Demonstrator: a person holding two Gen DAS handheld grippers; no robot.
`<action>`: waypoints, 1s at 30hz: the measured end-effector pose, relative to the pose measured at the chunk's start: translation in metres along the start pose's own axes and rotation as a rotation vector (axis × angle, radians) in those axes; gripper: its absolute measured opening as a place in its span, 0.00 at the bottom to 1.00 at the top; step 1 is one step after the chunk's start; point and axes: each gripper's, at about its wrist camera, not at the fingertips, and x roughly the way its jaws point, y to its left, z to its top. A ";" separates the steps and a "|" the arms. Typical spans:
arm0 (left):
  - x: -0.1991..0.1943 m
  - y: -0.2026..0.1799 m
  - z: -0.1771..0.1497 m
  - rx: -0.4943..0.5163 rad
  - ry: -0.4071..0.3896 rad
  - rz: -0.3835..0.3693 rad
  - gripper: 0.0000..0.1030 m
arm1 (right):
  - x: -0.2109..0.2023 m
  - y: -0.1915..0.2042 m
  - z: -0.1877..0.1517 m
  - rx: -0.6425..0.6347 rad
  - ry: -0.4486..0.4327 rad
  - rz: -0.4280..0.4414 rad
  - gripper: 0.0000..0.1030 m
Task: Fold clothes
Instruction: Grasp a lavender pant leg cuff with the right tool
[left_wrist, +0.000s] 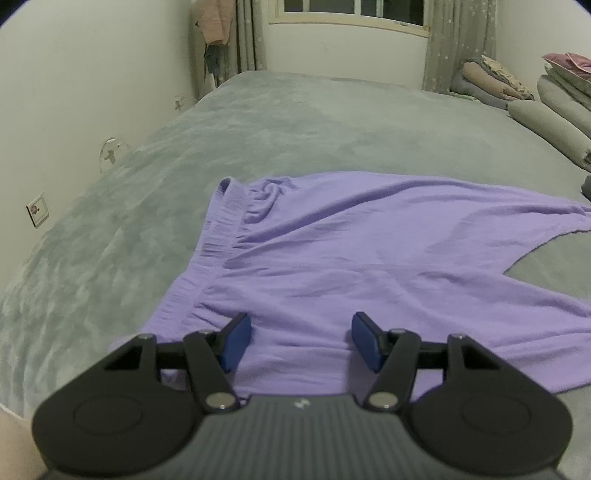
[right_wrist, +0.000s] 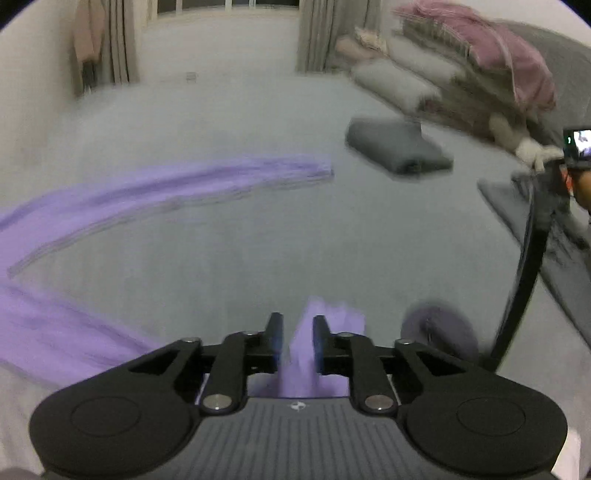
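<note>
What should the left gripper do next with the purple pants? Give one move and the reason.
Probably lower the open left gripper and close it on the purple pants near the waistband. Its fingers are spread with nothing between them, while the right gripper already pinches a fold of purple cloth.

A wide bed (left_wrist: 280, 147) with a grey plush cover fills the room. Off-white walls (left_wrist: 92, 74) bear socket plates (left_wrist: 37, 210). A window (left_wrist: 351, 11) sits at the far end, flanked by patterned curtains (left_wrist: 458, 40). Folded bedding and pillows (right_wrist: 461, 66) are stacked at the right. Lighting is dim.
</note>
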 end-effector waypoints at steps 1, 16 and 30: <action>0.000 -0.001 0.000 0.004 0.000 0.000 0.57 | 0.004 0.001 -0.008 -0.001 0.038 0.013 0.26; 0.000 0.000 -0.002 -0.002 0.000 0.000 0.57 | -0.001 -0.022 -0.023 0.082 0.072 0.154 0.02; 0.000 0.000 -0.003 0.006 0.001 0.013 0.57 | -0.020 -0.032 -0.045 0.013 0.060 0.071 0.02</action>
